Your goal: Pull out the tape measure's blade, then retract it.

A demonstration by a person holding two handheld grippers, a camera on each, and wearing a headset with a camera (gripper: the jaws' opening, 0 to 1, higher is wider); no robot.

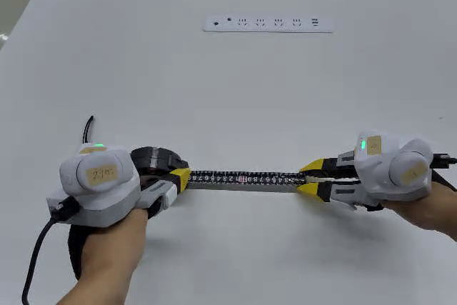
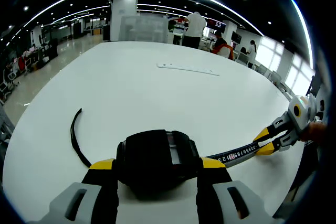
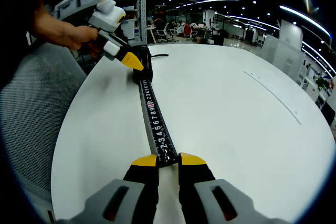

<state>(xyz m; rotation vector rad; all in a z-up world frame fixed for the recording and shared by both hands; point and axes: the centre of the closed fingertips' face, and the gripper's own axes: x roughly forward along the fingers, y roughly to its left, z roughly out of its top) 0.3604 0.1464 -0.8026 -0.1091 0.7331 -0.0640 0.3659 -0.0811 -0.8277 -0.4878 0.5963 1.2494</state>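
A black tape measure case (image 1: 158, 161) (image 2: 156, 158) rests on the white table, and my left gripper (image 1: 170, 182) (image 2: 157, 164) is shut on it. Its black blade (image 1: 243, 178) (image 3: 155, 121) with white numbers runs out flat to the right, a little above the tabletop. My right gripper (image 1: 308, 178) (image 3: 168, 160) is shut on the blade's end, its yellow tips pinching the hook. In the right gripper view the case (image 3: 143, 67) sits at the blade's far end. The case's black wrist strap (image 2: 76, 137) curls on the table to its left.
A white power strip (image 1: 268, 23) (image 2: 187, 68) lies flat at the far side of the table. A grey mesh chair back (image 3: 31, 119) stands beside the table edge near me. People and workbenches stand in the room beyond the table.
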